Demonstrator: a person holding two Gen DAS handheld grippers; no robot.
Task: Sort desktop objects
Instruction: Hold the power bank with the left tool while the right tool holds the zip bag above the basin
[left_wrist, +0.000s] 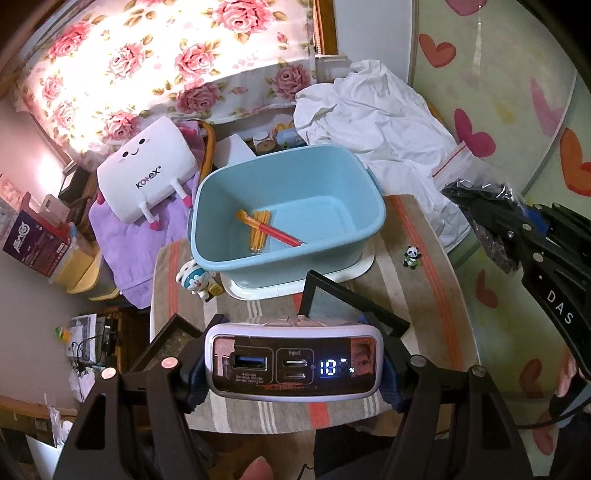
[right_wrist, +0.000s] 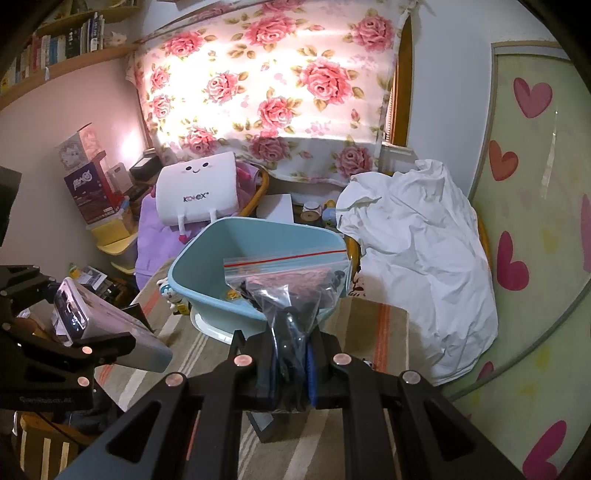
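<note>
Left gripper (left_wrist: 293, 363) is clamped across a power bank (left_wrist: 291, 363), one finger on each short side, display lit and facing the camera, held in the air just short of the bin (left_wrist: 221, 206). Right gripper (right_wrist: 290, 363) has its fingers pinched tight on the bottom of a zip bag (right_wrist: 284, 280) full of dark bits, red seal strip up top, the bag standing up in front of the bin's near wall.

Out from there: the blue bin sits on its white lid (left_wrist: 354, 271) on the striped cloth (left_wrist: 417, 295), and there are pencils (left_wrist: 260, 230) and a red pen (left_wrist: 279, 234) lying on its floor. A Doraemon toy (left_wrist: 195, 278) leans by the bin's left corner, a little panda (left_wrist: 412, 256) stands apart on the right, and a black frame (left_wrist: 332, 295) lies flat beneath the power bank.

So both hands are loaded and mid-carry, I'd say, with the drop into the bin next. Either load needs lifting over the rim before the fingers part. The bag is floppy and could snag on the wall; the power bank is heavy and slick, better lowered than dropped onto the pencils. Toys and frame look left to sort.
</note>
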